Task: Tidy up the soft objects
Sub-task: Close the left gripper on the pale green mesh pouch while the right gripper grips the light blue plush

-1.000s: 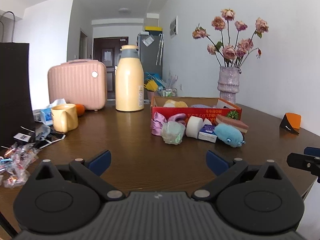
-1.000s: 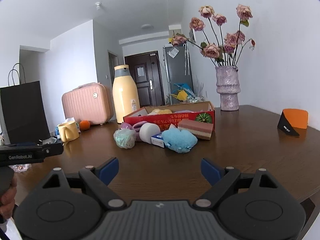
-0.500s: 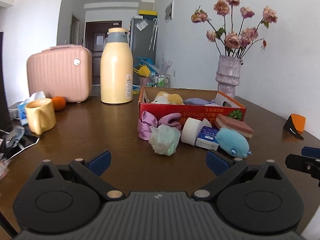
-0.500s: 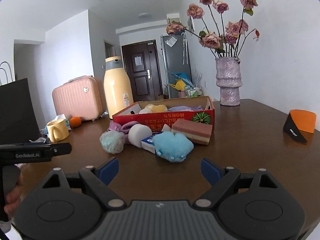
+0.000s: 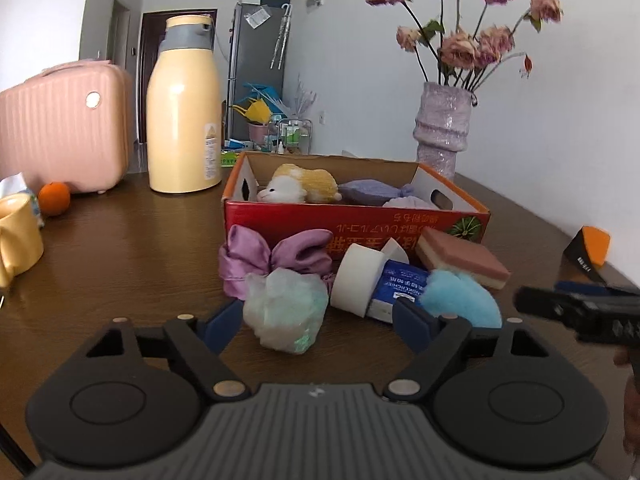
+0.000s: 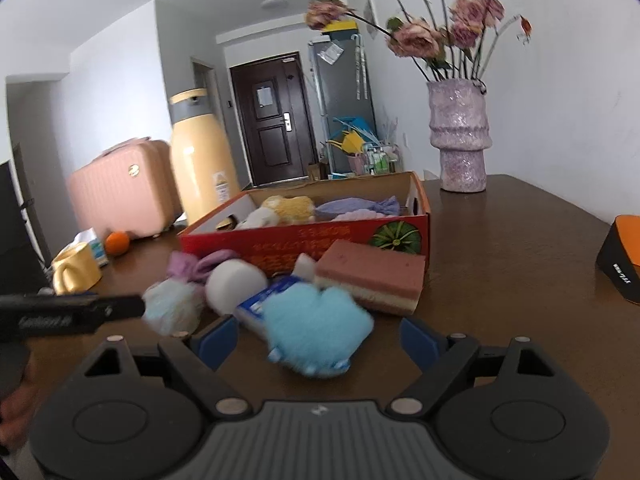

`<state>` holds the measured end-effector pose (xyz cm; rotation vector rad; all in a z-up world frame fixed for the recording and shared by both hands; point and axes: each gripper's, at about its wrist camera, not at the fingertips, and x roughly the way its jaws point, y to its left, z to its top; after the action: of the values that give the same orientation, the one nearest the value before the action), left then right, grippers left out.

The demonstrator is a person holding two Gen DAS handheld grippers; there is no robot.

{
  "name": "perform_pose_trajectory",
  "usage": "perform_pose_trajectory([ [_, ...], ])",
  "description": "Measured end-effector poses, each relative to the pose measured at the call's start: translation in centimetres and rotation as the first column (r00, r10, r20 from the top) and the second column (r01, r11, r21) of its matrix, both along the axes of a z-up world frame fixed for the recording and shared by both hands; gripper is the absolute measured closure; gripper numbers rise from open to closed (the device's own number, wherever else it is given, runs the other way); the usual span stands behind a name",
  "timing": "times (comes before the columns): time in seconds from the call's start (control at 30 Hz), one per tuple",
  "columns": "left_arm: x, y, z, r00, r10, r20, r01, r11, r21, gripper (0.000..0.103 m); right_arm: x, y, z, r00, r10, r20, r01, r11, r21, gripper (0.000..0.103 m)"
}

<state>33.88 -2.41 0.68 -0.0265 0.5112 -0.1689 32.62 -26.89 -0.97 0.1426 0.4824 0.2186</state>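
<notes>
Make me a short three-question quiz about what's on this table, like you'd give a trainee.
1. True or false: the red box already holds soft things.
2. Which item lies between the left gripper's fingers? A) mint bath pouf B) orange C) yellow mug
3. What lies between the right gripper's fingers?

Key:
1. True: a plush animal and lilac fabric pieces lie inside.
2. A; the jaws are closing, not yet pressing on it.
3. The blue plush toy, not gripped.
</notes>
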Motion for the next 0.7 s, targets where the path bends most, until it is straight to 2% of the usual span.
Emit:
perform_pose_trajectory([
  [0.13,1.6,-1.3,-0.5,1.0,0.007,0.025,-0.009,0.998,0.068,0.022,3.9,-1.2,-0.8,0.999,-0.009,-0.045,0.01,1.0,0.019,0.023],
  [0.33,4.2,-0.5,-1.8,0.997,0.059,-0.044,-0.057,0.996,0.064,0.025,8.3,-2.6,-2.6,0.989,0.041,-0.145,-0.016,0.985,0.169,0.029],
  [0.37,4.4,-0.3,-2.1,0.997,0.064,-0.054,-0.061,0.996,0.061,0.027,8.7,-2.6,-2.9,0.987,0.041,-0.153,-0.014,0.984,0.177,0.031],
  [0.4,4.7,-0.2,-2.3,0.996,0.066,-0.062,-0.063,0.996,0.057,0.036,8.9,-2.5,-3.1,0.986,0.039,-0.161,-0.01,0.985,0.173,0.033],
  [0.43,4.9,0.0,-2.5,0.995,0.069,-0.077,-0.065,0.996,0.054,0.049,9.1,-2.3,-3.3,0.985,0.041,-0.166,-0.012,0.985,0.171,0.033],
  [0.5,4.9,0.1,-2.6,0.994,0.064,-0.093,-0.059,0.997,0.052,0.058,9.1,-2.2,-3.7,0.984,0.059,-0.167,-0.024,0.979,0.204,0.04],
  [0.53,4.5,0.1,-2.4,0.995,0.056,-0.085,-0.052,0.998,0.047,0.061,9.0,-2.2,-3.8,0.983,0.065,-0.169,-0.028,0.977,0.212,0.044],
  [0.6,3.3,-0.4,-1.8,0.998,0.008,-0.067,-0.006,1.0,0.028,0.061,8.7,-2.1,-3.7,0.985,0.068,-0.161,-0.03,0.974,0.224,0.06],
  [0.7,1.5,-1.4,-1.6,0.996,-0.069,-0.062,0.069,0.998,0.0,0.06,7.9,-1.8,-3.4,0.984,0.081,-0.157,-0.048,0.978,0.205,0.065],
])
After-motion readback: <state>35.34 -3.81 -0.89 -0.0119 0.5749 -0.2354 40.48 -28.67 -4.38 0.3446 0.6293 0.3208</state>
